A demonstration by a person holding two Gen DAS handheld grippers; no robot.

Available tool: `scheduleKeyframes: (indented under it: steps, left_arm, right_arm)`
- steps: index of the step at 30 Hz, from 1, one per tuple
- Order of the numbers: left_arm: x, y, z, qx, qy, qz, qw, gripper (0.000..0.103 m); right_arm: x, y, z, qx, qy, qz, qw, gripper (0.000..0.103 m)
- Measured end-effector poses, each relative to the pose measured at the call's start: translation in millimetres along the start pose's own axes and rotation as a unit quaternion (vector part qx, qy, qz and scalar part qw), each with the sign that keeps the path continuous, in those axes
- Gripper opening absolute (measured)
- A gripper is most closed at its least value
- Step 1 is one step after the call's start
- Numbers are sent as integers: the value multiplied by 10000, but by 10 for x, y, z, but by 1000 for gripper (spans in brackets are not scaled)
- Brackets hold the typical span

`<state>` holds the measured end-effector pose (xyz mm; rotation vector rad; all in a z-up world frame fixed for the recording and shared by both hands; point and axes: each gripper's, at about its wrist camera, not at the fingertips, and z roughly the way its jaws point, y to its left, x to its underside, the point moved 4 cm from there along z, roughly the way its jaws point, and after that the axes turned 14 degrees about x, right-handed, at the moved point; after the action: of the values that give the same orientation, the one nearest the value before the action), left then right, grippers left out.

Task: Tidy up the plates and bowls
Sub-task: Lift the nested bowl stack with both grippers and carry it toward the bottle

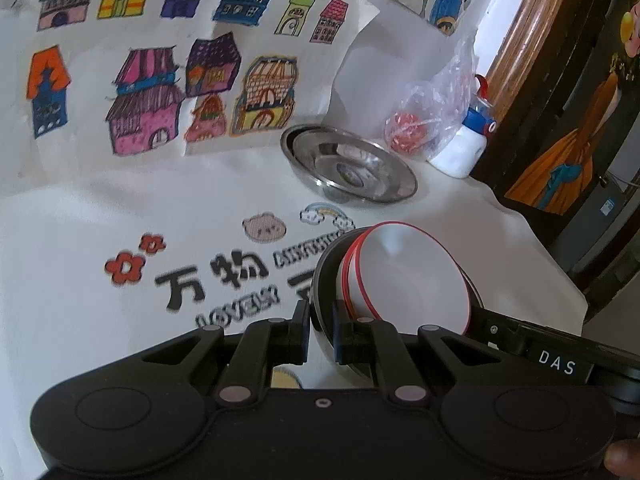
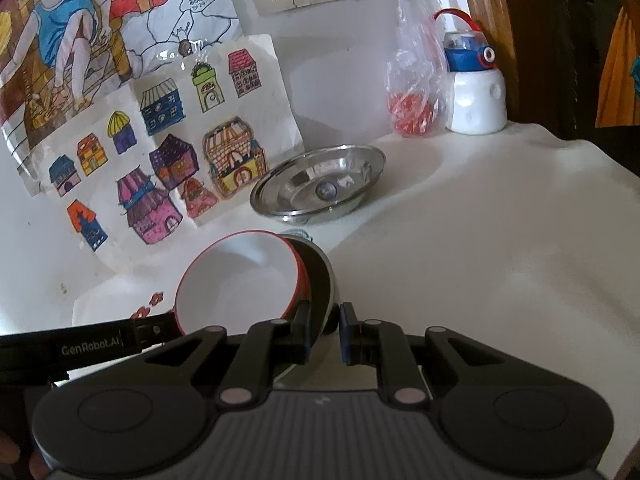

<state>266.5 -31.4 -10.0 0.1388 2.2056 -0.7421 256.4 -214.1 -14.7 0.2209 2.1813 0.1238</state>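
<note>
A steel bowl [image 1: 326, 280] holds nested white bowls with red rims [image 1: 408, 276], all tilted on edge above the table. My left gripper [image 1: 321, 334] is shut on the steel bowl's rim on one side. My right gripper [image 2: 325, 330] is shut on the same rim [image 2: 324, 276] from the opposite side; the white bowls [image 2: 236, 280] face left there. A stack of steel plates [image 1: 352, 166] sits on the table near the wall, also in the right wrist view [image 2: 320, 184].
A white cloth with printed flowers and letters [image 1: 120, 240] covers the table. Children's drawings [image 1: 160, 80] lean on the wall. A plastic bag with red contents [image 1: 424, 120] and a white bottle with a blue cap [image 1: 464, 148] stand beside a wooden door frame [image 1: 520, 20].
</note>
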Motion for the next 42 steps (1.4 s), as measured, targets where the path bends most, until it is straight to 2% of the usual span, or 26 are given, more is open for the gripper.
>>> scheduleKeyframes:
  steps: [14,26,33,42]
  left_arm:
    - [-596,-17,363,-96,-330,320,9989,9]
    - [-1073,57,766,-145,-503,206,9984,9]
    - [-1213,198,1080,-265,-402,86,9988,9]
    - [-1287,263,1299,-401,-375,111,9984,9]
  right_arm:
    - [-649,33,335,-11,-469,-170,9988,16]
    - [-1147,66,766,34,-720,-362,9967,16]
    - [-1163,34,1126,52,-469,-386,9981,16]
    - [-1137,-17,1338,53,-331,-319,9989,16]
